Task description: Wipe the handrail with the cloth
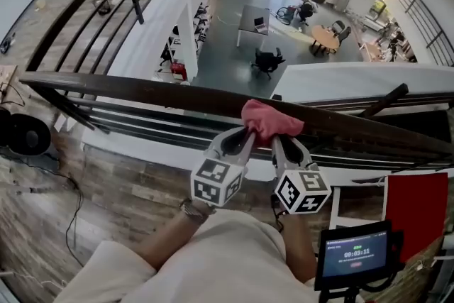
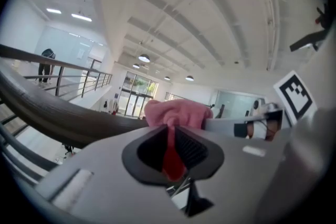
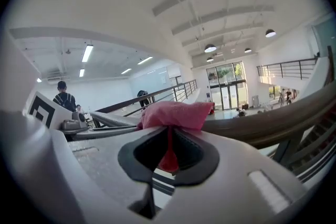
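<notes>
At the lower right of the head view, a small screen [image 1: 355,253] shows a row of pale digits like a timer, too small to read with certainty. A red panel [image 1: 417,213] stands just above and to its right. Each gripper's cube carries black-and-white square markers, 1 cube [image 1: 216,182] at centre left and 1 cube [image 1: 301,191] at centre right.

Near the middle of the frame, the pink cloth [image 1: 268,120] sits bunched on top of the dark wooden handrail [image 1: 142,90], which runs across from the left edge to the right. The left gripper [image 1: 247,134] meets the cloth from the lower left; its jaws stand narrow, pinching a thin fold of it. The right gripper [image 1: 277,141], just beside it, has its jaws narrow too, clamped on another fold of the same cloth. The 2 grippers lie close together, side by side.
</notes>
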`<state>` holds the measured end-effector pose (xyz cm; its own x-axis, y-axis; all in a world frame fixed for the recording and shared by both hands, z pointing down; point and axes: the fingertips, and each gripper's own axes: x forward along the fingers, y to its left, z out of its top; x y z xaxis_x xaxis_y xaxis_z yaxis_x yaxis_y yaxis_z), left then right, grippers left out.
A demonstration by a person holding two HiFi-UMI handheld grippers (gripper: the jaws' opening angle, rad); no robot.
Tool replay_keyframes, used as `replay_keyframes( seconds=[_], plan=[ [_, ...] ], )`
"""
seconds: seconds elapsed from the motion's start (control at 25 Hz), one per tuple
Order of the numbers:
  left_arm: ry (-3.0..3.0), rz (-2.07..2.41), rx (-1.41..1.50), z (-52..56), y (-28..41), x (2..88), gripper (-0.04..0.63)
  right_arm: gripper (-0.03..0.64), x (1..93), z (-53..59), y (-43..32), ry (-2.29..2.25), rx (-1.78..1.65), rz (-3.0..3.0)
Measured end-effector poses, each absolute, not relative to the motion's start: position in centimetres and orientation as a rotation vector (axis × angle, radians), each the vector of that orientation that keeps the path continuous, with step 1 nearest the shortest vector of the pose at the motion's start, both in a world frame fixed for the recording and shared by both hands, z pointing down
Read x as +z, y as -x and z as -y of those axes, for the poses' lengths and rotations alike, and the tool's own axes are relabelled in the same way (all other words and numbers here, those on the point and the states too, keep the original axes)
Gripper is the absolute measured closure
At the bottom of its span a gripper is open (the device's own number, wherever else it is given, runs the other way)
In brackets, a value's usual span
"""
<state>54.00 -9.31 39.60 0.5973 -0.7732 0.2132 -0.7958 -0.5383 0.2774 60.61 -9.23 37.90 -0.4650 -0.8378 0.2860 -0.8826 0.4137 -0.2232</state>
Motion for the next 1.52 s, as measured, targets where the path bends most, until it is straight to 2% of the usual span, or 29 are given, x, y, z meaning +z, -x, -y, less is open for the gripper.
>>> replay_keyframes(
  seconds=[0.4, 0.76, 1.52],
  plan=[
    [-2.781, 1.359, 0.041, 5.2, -61.4, 30.6, 0.546, 0.588, 28.4, 5.3, -66.1, -1.547, 0.147, 2.665],
    [-2.789, 1.437, 0.030, 1.1, -64.3, 29.2, 0.546, 0.591, 27.8, 1.7, -70.0, -1.524, 0.105, 2.658],
    [-2.857, 1.531, 0.028, -1.6, -63.1, 26.0, 0.546, 0.591, 25.1, -0.6, -69.8, -1.533, 0.072, 2.694]
  ],
)
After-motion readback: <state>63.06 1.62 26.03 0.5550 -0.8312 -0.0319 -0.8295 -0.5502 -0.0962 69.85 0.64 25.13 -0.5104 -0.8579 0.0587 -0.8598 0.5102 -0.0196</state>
